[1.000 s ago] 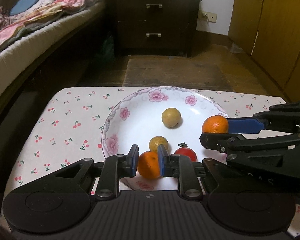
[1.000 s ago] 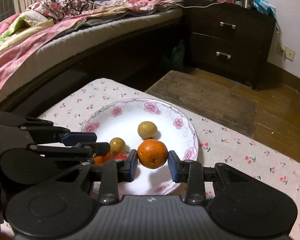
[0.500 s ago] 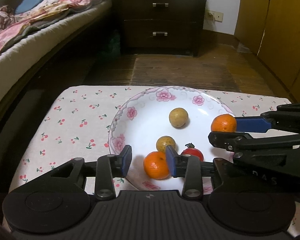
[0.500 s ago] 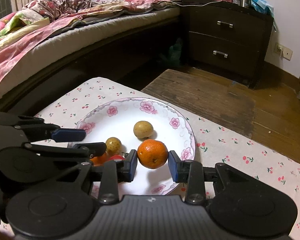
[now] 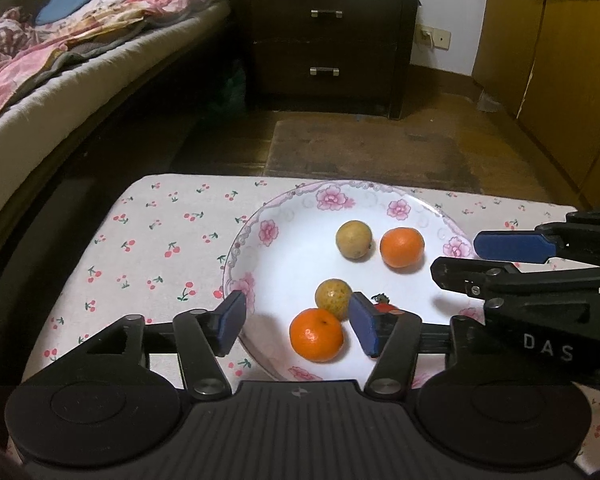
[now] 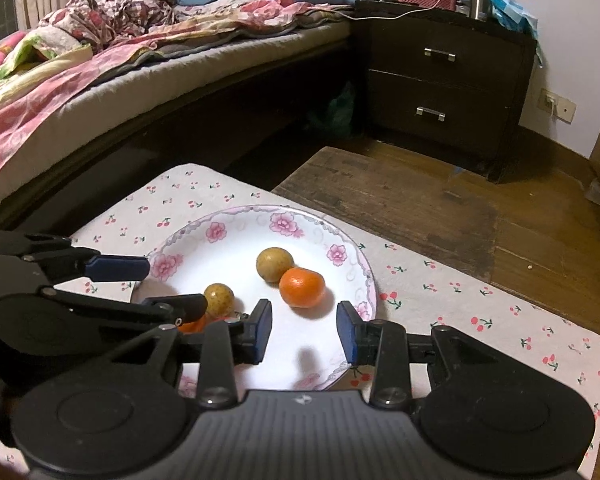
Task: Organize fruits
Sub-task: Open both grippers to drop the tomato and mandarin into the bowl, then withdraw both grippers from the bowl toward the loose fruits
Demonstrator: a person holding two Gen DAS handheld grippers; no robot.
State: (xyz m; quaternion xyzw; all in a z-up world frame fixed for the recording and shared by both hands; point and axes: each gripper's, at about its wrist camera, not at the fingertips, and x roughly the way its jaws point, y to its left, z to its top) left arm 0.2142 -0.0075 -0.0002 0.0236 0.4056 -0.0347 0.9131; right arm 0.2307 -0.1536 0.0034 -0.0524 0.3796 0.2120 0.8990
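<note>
A white plate with pink flowers (image 5: pixel 284 216) (image 6: pixel 236 224) sits on a cherry-print cloth. On it lie two oranges, two yellow-brown round fruits and a red tomato. My left gripper (image 5: pixel 298 322) is open over the plate's near rim, with one orange (image 5: pixel 317 335) lying loose between its pads. A yellow-brown fruit (image 5: pixel 333 294) and the tomato (image 5: pixel 384 307) lie just behind. My right gripper (image 6: pixel 303 332) is open and empty, behind the other orange (image 6: pixel 302 287) (image 5: pixel 402 247), which rests beside the second yellow-brown fruit (image 6: pixel 275 264) (image 5: pixel 353 239).
The cherry-print cloth (image 5: pixel 148 240) covers a low table. A bed (image 6: pixel 100 72) runs along the left. A dark nightstand (image 6: pixel 448 80) stands behind on a wooden floor. A wooden cabinet (image 5: pixel 560 60) is at the right.
Both grippers opened and let go of their oranges, which now rest on the plate. Both grippers drew back slightly.
</note>
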